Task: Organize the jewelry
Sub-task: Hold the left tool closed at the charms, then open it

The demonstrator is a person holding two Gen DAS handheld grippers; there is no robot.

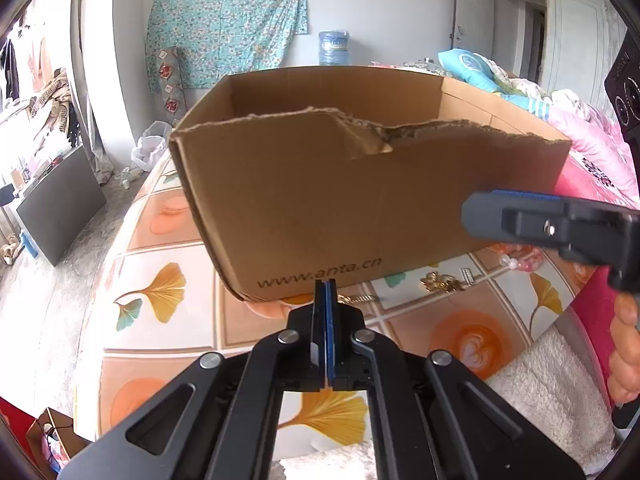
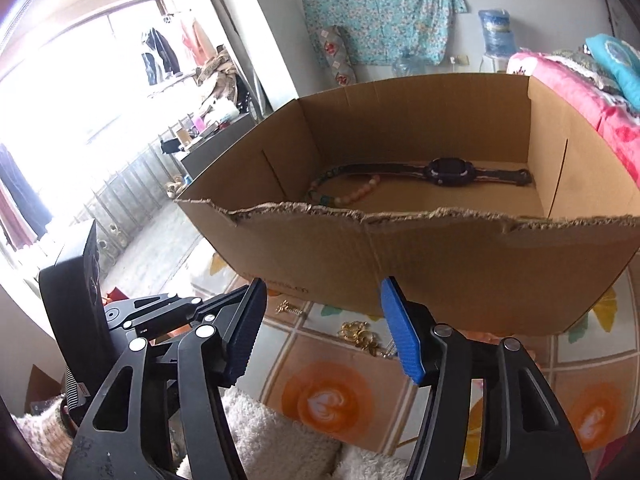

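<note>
While my left gripper (image 1: 326, 284) sits pressed together and empty at the lower middle of its view, my right gripper (image 2: 322, 320) stands apart with nothing between its pads. A watch (image 2: 448, 170) and bead bracelet (image 2: 356, 194) already lie in the cardboard box (image 2: 400, 248). I judge I'm between pieces: the gold ornament (image 2: 358, 334) on the table (image 2: 320, 396), lower centre, needs the right gripper lowered over it next.
</note>
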